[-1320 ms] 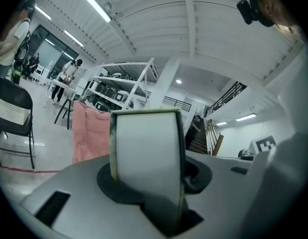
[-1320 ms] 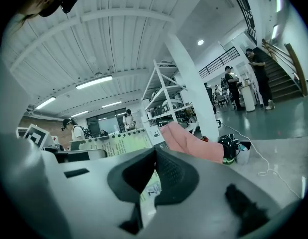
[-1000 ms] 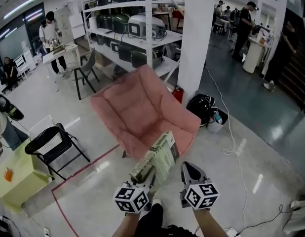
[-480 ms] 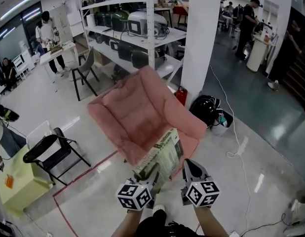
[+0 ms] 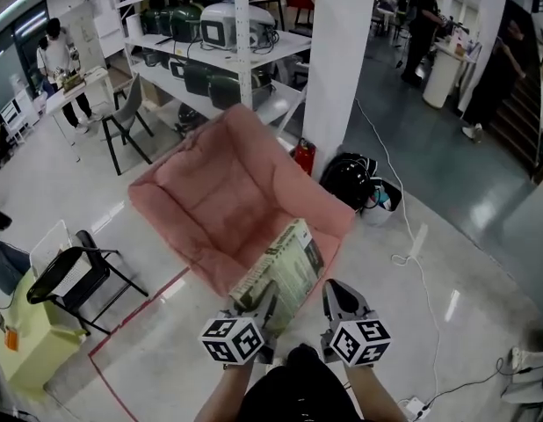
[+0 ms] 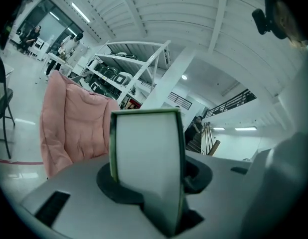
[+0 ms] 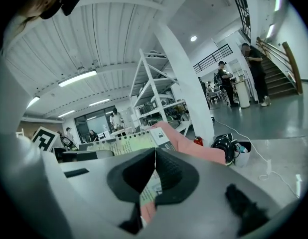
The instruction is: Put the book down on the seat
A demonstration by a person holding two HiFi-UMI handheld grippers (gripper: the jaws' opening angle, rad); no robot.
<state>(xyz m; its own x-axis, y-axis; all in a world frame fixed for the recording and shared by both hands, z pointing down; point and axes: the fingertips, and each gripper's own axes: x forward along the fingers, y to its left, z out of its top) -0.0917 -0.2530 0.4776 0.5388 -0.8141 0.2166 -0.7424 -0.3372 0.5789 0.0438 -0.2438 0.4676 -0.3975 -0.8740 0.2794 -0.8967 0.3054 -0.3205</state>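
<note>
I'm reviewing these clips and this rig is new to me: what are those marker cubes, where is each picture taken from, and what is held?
There is no robot: a person holds a two-jaw gripper in each hand, and the marker cubes are part of those grippers. The head view comes from a camera on the person's head, looking down. The two gripper views come from cameras riding on the grippers, looking along their jaws. The left gripper has its jaws clamped on a thick book, which is not yet on the pink seat. The right gripper has its jaws together, empty.
</note>
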